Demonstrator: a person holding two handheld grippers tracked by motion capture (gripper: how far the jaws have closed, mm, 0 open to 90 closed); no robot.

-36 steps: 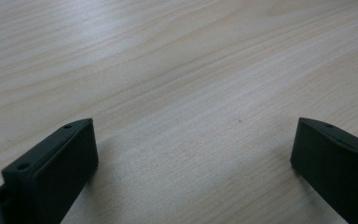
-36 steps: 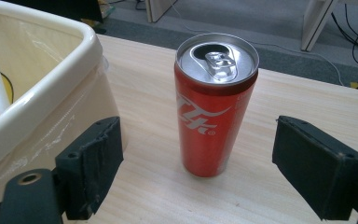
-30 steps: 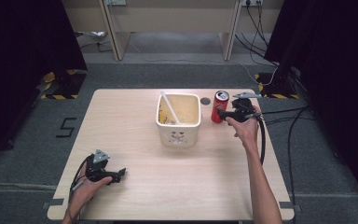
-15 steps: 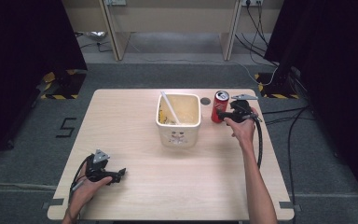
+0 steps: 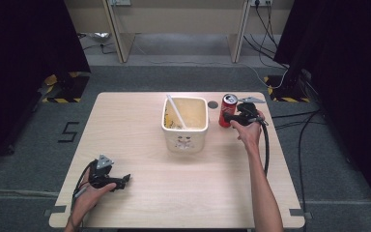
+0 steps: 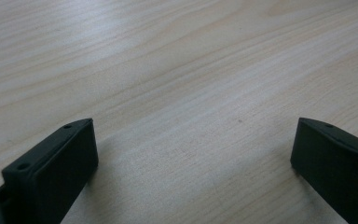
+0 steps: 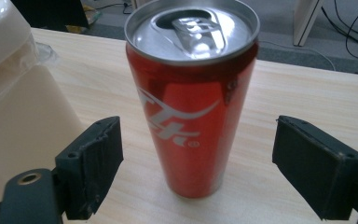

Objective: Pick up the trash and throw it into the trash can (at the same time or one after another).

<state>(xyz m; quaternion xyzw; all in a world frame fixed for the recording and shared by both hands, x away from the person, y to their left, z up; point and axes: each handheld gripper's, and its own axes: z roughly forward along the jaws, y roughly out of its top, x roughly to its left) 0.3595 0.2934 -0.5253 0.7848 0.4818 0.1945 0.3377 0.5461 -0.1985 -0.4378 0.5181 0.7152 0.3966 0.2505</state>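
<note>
Pale wooden table (image 5: 140, 145), dark curtained room.
Upright red aluminium drink can (image 7: 191, 98) just beside cream plastic tub (image 5: 185, 123), framed by wide-spread, untouching jaws of right gripper (image 7: 214, 163); left gripper (image 6: 193, 158) likewise released, low over bare wood.

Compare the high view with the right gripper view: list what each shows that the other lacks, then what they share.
High view alone: the left tongs resting open near the table's front left corner, the floor, a white stick standing in the cream container, a dark round spot beside the can.

Right gripper view alone: the can's opened top with its tab, its white lettering, the gaps between the jaws and its sides.

Both: the red can upright, the right tongs open around it, the container beside it.
</note>
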